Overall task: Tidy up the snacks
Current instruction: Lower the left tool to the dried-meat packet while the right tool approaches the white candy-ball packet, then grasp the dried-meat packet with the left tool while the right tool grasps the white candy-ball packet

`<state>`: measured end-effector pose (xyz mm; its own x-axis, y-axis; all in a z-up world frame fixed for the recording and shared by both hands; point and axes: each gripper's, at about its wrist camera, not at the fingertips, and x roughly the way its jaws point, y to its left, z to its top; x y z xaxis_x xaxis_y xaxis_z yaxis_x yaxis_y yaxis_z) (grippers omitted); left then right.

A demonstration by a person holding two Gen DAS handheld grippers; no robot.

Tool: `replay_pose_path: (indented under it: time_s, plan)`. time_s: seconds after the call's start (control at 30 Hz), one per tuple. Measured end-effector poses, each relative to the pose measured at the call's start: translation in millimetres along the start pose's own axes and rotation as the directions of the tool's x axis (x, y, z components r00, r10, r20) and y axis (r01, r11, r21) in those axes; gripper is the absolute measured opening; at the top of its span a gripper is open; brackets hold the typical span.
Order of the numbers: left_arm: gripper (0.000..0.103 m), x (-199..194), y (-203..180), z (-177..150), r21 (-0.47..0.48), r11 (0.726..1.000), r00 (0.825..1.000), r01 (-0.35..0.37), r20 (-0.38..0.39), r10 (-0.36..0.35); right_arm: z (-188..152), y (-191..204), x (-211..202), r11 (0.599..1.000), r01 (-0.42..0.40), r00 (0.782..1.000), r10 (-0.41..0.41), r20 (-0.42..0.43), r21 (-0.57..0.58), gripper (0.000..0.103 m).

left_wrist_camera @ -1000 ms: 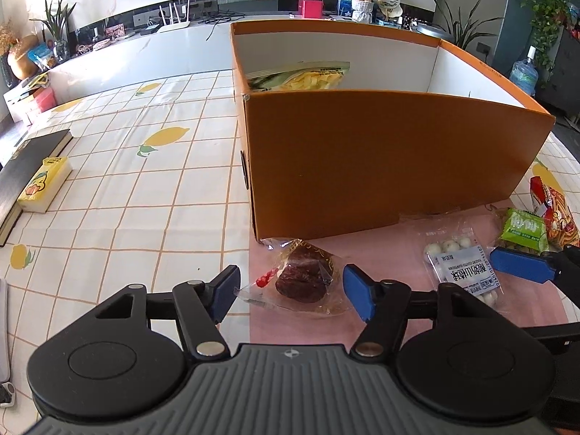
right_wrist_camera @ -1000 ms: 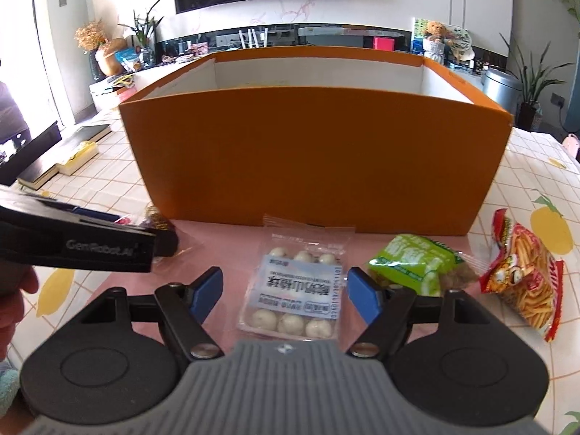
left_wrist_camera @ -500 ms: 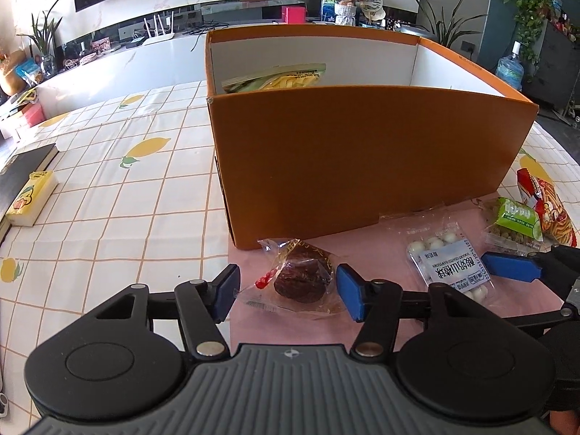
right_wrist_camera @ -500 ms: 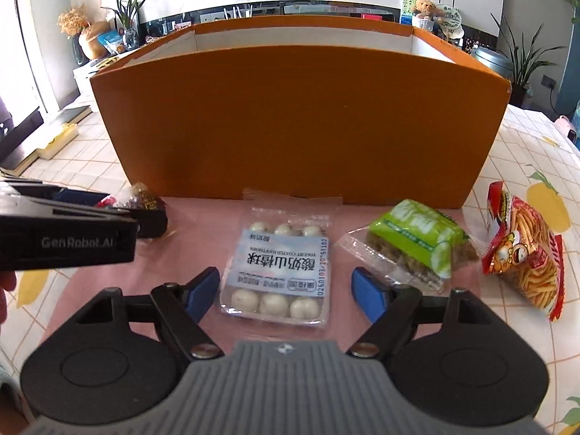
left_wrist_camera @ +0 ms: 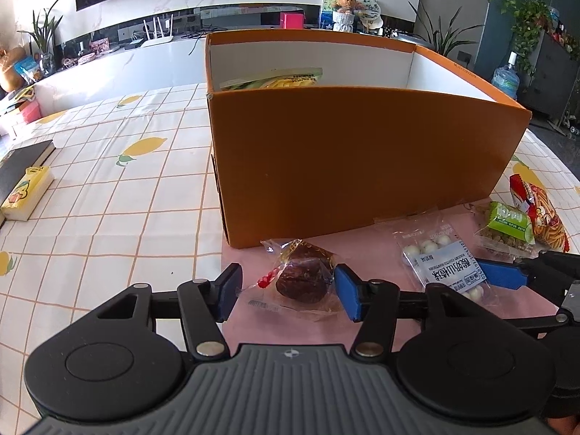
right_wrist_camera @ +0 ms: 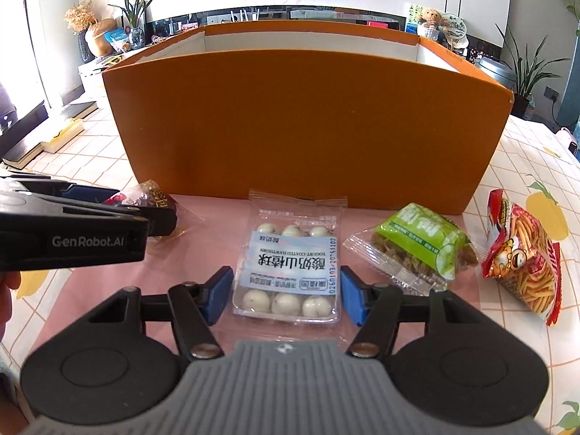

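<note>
Box (left_wrist_camera: 348, 166) interior mostly hidden behind near wall

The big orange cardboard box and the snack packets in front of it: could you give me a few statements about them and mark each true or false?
1. The orange cardboard box already holds a yellow-and-green packet. True.
2. The clear packet of white yogurt-coated balls lies between the blue pads of the right gripper. True.
3. The left gripper brackets the green-wrapped snack. False: it brackets the dark brown cake in clear wrap.
4. The red bag of fried sticks lies inside the box. False: it lies on the tablecloth, right of the green snack.
5. The snacks in front of the box lie on a pink mat. True, except the red bag.
</note>
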<state>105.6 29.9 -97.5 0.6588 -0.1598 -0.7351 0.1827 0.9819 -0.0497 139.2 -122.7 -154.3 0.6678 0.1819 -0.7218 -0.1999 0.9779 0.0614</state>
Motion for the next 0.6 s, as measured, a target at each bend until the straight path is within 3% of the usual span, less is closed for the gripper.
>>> replay_pose_path:
  time_s: [0.6]
  plan:
    - [0.061, -27, -12, 3, -0.048, 0.999, 1.000, 0.000, -0.028, -0.001, -2, -7, -23, 0.998, -0.055, 0.998, 0.055, 0.011, 0.024, 0.058]
